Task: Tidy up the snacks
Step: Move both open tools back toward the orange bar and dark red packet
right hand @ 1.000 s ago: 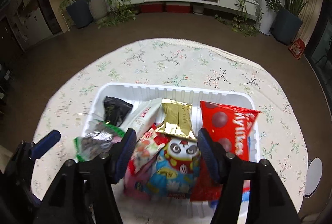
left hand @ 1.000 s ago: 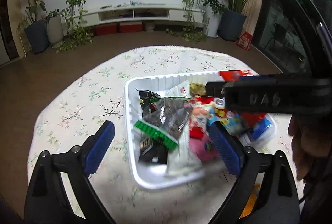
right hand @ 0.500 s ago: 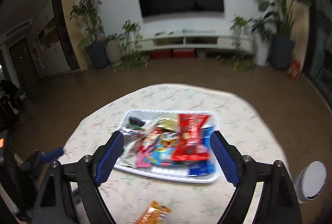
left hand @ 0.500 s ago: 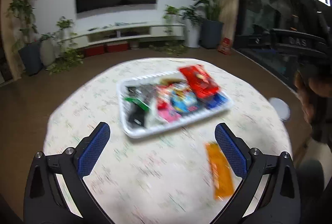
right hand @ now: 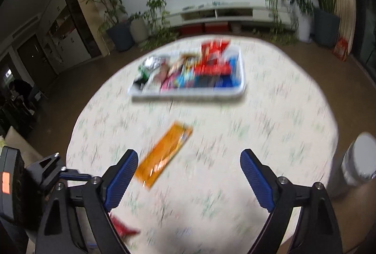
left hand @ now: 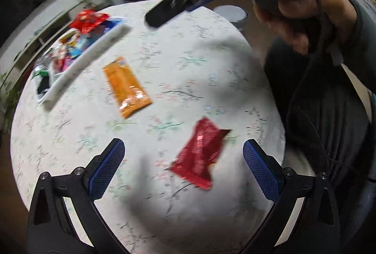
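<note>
A white tray (right hand: 188,97) heaped with snack packets lies on the far part of the round table; in the left wrist view the tray (left hand: 77,68) shows tilted at upper left. An orange packet (right hand: 164,155) (left hand: 127,87) lies loose on the cloth between the tray and me. A red foil packet (left hand: 199,155) (right hand: 122,230) lies nearer the table's edge. My left gripper (left hand: 182,144) is open just above the red packet, touching nothing. My right gripper (right hand: 189,155) has its jaws opening with nothing between them, the orange packet beside its left finger.
The table wears a floral cloth (left hand: 188,61). A person's hand (left hand: 293,12) and dark clothing fill the right of the left wrist view. A grey round stool (right hand: 359,157) stands off the table's right edge. Plants and a TV shelf line the far wall.
Both grippers have drawn back from over the tray toward the near table edge. The left view has rolled. The orange and red packets have come into view, and the right jaws have widened.
</note>
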Available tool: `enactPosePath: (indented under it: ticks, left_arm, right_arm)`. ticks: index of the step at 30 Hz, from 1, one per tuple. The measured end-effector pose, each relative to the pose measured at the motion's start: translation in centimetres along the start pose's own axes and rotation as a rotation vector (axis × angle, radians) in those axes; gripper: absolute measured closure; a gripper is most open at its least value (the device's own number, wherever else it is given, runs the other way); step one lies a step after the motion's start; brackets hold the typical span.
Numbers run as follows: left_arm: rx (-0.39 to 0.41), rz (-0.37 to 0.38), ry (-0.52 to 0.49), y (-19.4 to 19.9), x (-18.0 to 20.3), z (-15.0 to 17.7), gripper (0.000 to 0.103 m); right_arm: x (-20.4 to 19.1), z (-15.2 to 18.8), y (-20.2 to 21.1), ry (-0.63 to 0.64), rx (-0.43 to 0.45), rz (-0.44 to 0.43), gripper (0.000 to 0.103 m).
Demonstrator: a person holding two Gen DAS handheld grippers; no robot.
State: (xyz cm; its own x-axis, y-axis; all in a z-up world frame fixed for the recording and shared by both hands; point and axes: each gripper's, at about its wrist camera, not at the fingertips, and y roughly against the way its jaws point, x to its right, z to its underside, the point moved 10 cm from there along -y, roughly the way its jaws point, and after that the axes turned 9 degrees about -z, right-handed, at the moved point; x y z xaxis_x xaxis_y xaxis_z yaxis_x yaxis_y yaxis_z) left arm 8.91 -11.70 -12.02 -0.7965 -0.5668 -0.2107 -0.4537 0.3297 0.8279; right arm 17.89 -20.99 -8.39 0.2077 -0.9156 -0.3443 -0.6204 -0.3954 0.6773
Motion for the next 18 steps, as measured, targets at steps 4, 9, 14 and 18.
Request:
enactPosePath:
  ticks: [4, 9, 14, 18]
  left_arm:
    - [-0.044, 0.053, 0.009, -1.3, 0.9, 0.2, 0.026]
    - [-0.089, 0.064, -0.01, -2.2, 1.3, 0.5, 0.043]
    - [-0.089, 0.082, -0.006, -2.5, 1.1, 0.6, 0.044]
    - [-0.094, 0.096, 0.0, -2.5, 1.1, 0.7, 0.05]
  right_arm:
    - [-0.1, 2.9, -0.5, -0.027, -0.015, -0.022, 0.013]
    - [0.8, 4.3, -0.4, -0.057, -0.023, -0.022, 0.015]
    - [1.6, 4.8, -0.4, -0.077, -0.021, -0.017, 0.015]
    - [1.3, 5.3, -0.8, -0.065, -0.041, -0.023, 0.017]
